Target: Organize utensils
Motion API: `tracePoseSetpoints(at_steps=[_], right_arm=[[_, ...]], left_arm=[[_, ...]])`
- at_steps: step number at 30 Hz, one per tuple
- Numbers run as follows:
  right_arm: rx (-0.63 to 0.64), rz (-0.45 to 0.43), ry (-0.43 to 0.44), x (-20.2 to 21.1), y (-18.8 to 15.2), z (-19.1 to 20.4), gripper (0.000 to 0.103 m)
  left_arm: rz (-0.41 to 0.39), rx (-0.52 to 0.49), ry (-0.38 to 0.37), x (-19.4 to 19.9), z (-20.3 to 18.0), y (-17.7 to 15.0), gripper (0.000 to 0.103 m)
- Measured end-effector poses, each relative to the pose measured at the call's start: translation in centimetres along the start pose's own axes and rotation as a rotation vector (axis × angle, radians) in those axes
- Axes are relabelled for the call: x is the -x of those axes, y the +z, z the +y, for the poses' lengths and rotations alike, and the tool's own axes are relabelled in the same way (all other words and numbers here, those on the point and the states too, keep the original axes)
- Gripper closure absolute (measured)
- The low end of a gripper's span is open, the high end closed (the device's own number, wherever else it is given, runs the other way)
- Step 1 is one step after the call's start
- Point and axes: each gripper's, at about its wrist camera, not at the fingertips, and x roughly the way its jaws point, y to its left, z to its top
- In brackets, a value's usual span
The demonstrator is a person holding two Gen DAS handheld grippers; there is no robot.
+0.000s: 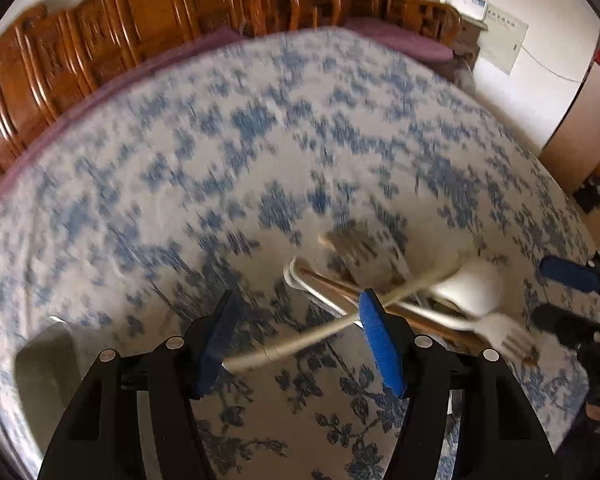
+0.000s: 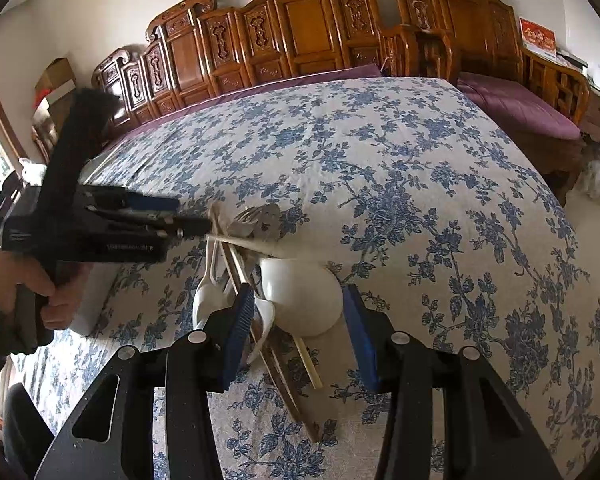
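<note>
Between my left tongs, standing apart, a pale chopstick crosses slantwise; blur hides whether the pads pinch it. Right tongs sit partly open around a white cup, contact unclear. Beyond lies a heap of utensils on the blue-flowered tabletop.

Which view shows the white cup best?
The right wrist view: the cup is sharp and lies on its side between the right tool's open jaws, utensils spilling beside it. The left wrist view is motion-blurred; there the cup sits off to the right, partly behind a pale stick and other utensils.
</note>
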Motion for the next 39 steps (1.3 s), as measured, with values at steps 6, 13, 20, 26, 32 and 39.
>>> tracePoseSetpoints(at_steps=[6, 13, 20, 26, 32, 39], right_arm=[[-0.01, -0.003, 0.001, 0.1, 0.0, -0.2, 0.054], [-0.013, -0.008, 0.001, 0.3, 0.0, -0.1, 0.054], [-0.022, -0.012, -0.001, 0.4, 0.1, -0.3, 0.054], [-0.021, -0.01, -0.002, 0.5, 0.1, -0.3, 0.054], [0.024, 0.009, 0.047, 0.0, 0.0, 1.3, 0.054], [0.056, 0.054, 0.124, -1.3, 0.2, 3.7, 0.06]], left_arm=[[0.041, 0.024, -0.073, 0.3, 0.2, -1.5, 0.043], [0.058, 0.002, -0.123, 0.7, -1.4, -3.4, 0.043], [0.071, -0.054, -0.082, 0.4, -2.9, -4.2, 0.045], [0.072, -0.08, -0.047, 0.2, -3.2, -4.6, 0.097], [-0.005, -0.038, -0.065, 2.9, -3.2, -5.9, 0.099], [-0.085, 0.092, -0.06, 6.5, -1.3, -8.5, 0.099]])
